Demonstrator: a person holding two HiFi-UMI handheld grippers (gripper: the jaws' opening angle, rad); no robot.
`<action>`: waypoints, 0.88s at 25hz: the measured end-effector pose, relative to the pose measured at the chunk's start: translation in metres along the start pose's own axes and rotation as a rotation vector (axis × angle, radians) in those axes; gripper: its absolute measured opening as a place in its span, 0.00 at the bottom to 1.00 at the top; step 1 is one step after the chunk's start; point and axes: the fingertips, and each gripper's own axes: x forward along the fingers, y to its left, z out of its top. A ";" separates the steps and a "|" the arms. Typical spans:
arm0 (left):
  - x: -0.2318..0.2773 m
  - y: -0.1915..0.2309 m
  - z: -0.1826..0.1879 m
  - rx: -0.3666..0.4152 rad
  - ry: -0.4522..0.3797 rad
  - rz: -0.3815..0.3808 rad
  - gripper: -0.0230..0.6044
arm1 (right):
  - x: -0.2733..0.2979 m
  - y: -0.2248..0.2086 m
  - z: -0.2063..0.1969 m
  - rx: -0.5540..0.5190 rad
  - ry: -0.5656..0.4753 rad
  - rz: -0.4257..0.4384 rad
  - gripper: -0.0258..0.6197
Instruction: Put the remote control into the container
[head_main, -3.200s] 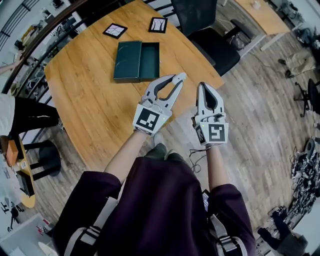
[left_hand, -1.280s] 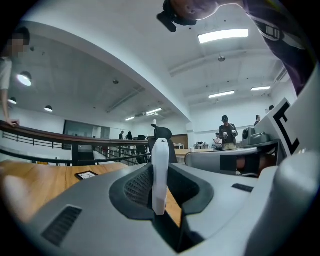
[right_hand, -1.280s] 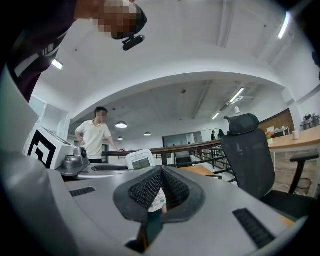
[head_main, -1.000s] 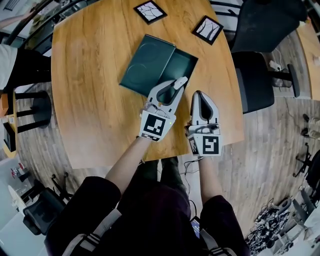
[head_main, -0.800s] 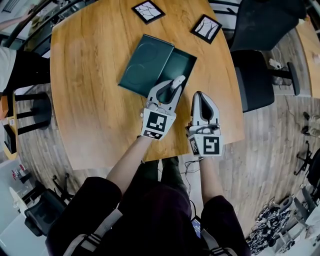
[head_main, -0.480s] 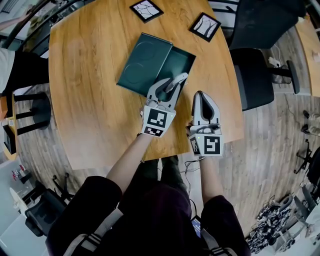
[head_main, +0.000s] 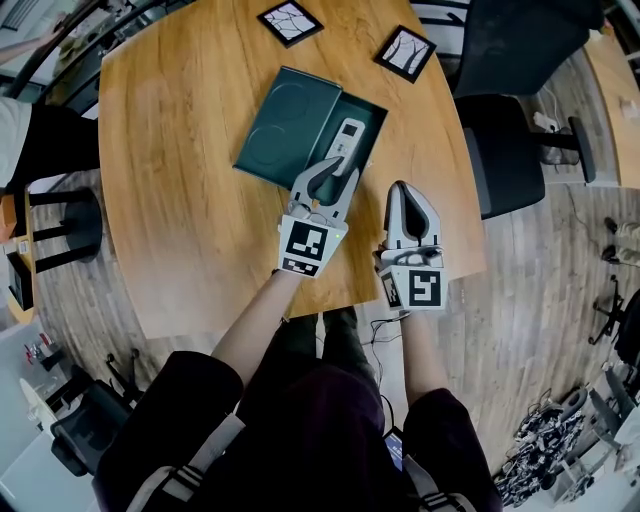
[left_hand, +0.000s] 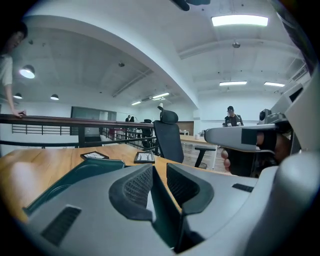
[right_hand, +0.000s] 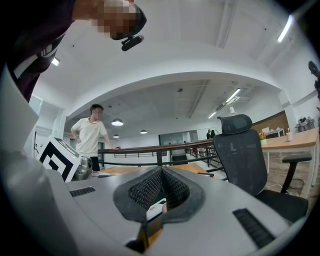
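Remote's in the box, both tongs empty

The slim white remote control (head_main: 346, 139) lies in the open tray of the dark green rectangular container (head_main: 372, 118), whose flat lid (head_main: 285, 125) sits alongside on the wooden table (head_main: 180, 200). The left gripper (head_main: 338, 170) is just behind the remote, jaws slightly apart and gripping nothing. The right gripper (head_main: 400, 190) is near the table's edge, jaws pressed together.

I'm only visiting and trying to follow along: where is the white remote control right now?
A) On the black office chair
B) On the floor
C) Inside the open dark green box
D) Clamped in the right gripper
C: in the head view the remote control lies in the dark green box, just beyond the left gripper.
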 end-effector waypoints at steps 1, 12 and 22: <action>-0.003 -0.003 0.005 0.008 -0.010 -0.006 0.18 | -0.002 0.000 0.004 -0.002 -0.002 0.000 0.07; -0.063 -0.048 0.101 0.115 -0.144 -0.076 0.18 | -0.044 0.024 0.079 -0.022 -0.057 0.021 0.07; -0.132 -0.076 0.163 0.241 -0.368 -0.103 0.10 | -0.080 0.062 0.130 -0.075 -0.147 0.062 0.07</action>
